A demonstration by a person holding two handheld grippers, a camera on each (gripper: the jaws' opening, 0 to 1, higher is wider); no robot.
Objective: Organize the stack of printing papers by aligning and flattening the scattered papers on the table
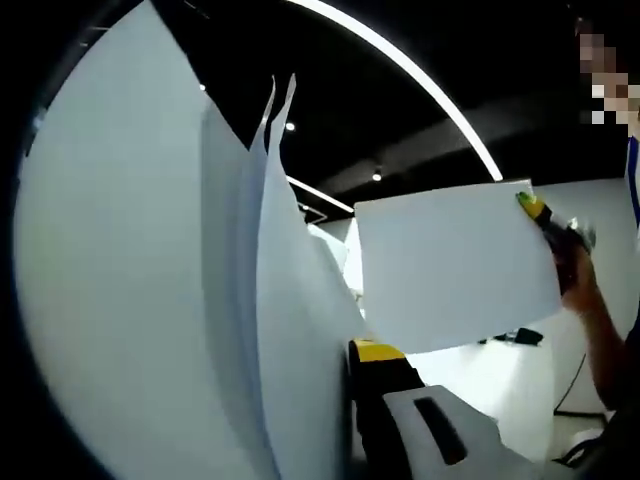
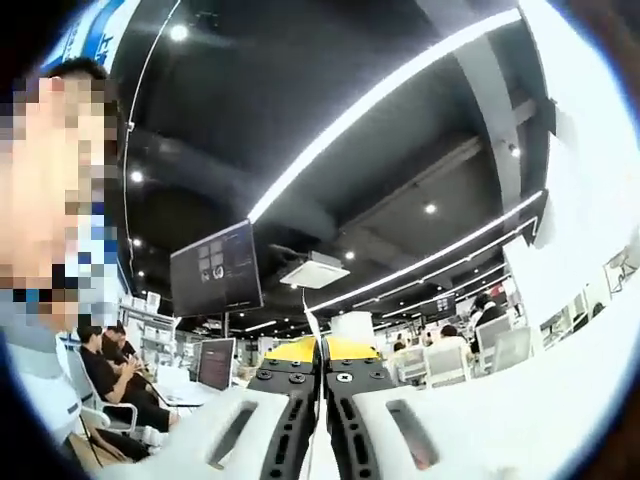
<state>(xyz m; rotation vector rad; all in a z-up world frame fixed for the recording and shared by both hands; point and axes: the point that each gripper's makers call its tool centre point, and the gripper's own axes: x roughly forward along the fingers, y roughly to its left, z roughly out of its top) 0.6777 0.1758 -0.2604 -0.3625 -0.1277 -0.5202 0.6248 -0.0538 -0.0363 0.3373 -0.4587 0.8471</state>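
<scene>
In the left gripper view, several white printing papers (image 1: 150, 300) stand upright and fan apart at their top edges. They rise from my left gripper (image 1: 335, 365), which is shut on them. Its yellow-tipped right jaw shows beside the sheets and the other jaw is hidden behind them. A single white sheet (image 1: 450, 265) hangs in the air to the right, pinched at its top corner by my right gripper (image 1: 535, 210), with a hand (image 1: 578, 280) behind it. In the right gripper view, my right gripper (image 2: 322, 375) is shut on that sheet, seen edge-on as a thin line (image 2: 311, 320).
Both views point up at a dark ceiling with long light strips (image 2: 380, 95). A hanging monitor (image 2: 216, 268) and seated people (image 2: 110, 370) are at the left. A white paper surface (image 2: 590, 200) fills the right edge. A white table (image 1: 500, 385) lies beyond the left gripper.
</scene>
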